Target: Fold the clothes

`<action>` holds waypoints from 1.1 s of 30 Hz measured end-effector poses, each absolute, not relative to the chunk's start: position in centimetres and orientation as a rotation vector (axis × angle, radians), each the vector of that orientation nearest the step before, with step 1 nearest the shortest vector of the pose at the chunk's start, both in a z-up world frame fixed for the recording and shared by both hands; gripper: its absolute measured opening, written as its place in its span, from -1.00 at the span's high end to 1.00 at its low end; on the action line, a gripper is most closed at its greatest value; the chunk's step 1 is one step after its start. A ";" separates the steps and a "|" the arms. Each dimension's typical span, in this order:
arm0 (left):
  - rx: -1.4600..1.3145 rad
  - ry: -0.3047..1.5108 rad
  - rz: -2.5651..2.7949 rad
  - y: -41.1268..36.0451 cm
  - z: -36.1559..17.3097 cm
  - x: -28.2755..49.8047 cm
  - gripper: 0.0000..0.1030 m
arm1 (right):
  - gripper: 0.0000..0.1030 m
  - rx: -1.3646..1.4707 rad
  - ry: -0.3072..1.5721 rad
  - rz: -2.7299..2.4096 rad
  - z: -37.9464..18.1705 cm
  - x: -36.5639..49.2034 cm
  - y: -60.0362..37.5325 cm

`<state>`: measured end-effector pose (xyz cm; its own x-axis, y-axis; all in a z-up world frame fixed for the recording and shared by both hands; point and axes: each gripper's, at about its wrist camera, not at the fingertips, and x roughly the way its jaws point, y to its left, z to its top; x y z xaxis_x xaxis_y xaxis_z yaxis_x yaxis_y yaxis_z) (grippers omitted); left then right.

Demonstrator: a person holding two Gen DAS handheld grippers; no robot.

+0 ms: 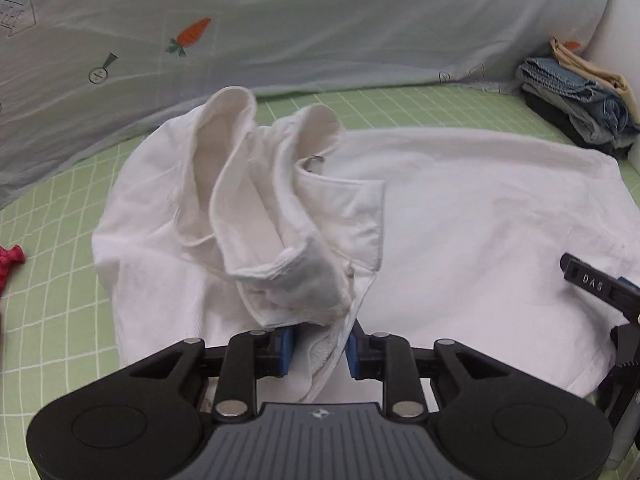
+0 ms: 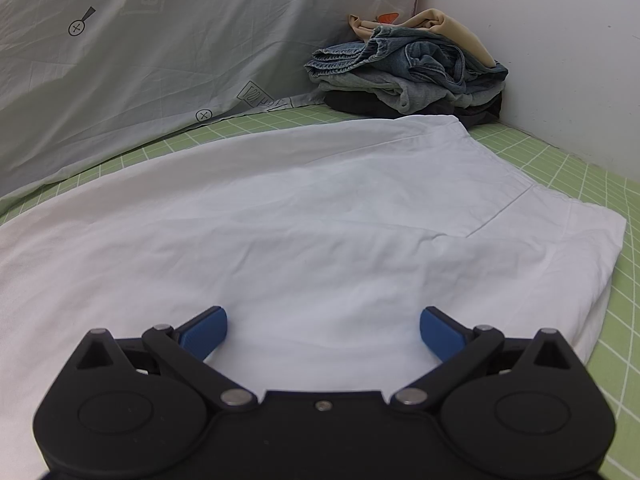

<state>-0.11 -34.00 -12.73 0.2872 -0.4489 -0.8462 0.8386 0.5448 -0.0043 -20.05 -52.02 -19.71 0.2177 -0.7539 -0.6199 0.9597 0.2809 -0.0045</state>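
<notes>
Currently, status by item:
Surface: green grid-patterned sheet on a bed, pale printed quilt banked behind it
Work item: white shirt lies spread across the sheet, centre of both views
Left tool: clenched on a bunched part of the shirt, apparently a sleeve, which is lifted and draped over the collar area; cloth sits between the blue pads
Right tool: released, jaws spread wide, hovering low over the flat lower body of the shirt, gripping nothing
Done: a stack of folded garments, denim on top, rests in the far corner against the wall
In progress: judged as the first inward fold of the shirt
Remaining: lay the lifted part flat, fold the other side, fold the body, move the shirt to the stack
Other: a red cloth at the left edge, apparently unfolded
</notes>
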 end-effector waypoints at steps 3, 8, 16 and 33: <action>0.619 0.864 -0.930 -34.8 -13.8 -1.9 0.26 | -1.00 0.424 0.576 -1.237 -19.7 -20.0 -52.0; 0.501 0.923 -1.002 -33.6 -12.0 -0.8 -0.23 | -1.00 0.420 0.580 -1.237 -19.7 -20.0 -51.9; 0.339 0.836 -0.862 -29.2 -7.8 2.2 -0.55 | -1.00 0.352 0.617 -1.051 -14.7 -16.8 -49.1; 0.279 1.011 -0.558 -25.1 -12.9 7.9 -0.72 | -1.00 0.563 0.676 -0.384 -14.0 -1.4 -42.5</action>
